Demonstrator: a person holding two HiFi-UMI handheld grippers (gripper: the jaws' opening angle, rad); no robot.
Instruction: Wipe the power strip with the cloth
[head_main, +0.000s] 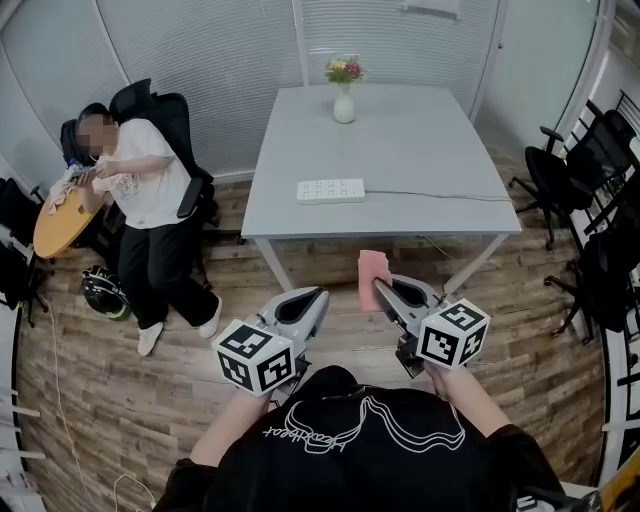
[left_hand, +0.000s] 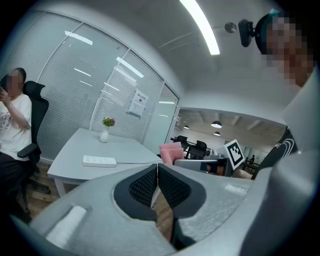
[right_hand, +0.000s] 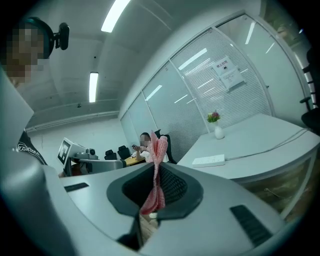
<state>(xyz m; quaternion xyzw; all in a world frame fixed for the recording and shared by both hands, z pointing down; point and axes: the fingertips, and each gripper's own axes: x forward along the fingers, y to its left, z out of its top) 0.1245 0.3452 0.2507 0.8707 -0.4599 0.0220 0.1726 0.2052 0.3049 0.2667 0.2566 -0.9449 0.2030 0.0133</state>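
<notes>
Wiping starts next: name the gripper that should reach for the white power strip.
Right, I'd say: the right gripper is shut on the pink cloth; the left gripper is shut and empty.

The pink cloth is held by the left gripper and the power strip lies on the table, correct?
No: the right gripper holds the pink cloth, as the right gripper view shows. The power strip does lie on the table.

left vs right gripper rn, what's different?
1. The left gripper holds nothing; the right gripper holds the pink cloth.
2. Left jaws meet directly; right jaws press on cloth that sticks up past them.
Shared: both shut, held short of the table, pointing toward it.
</notes>
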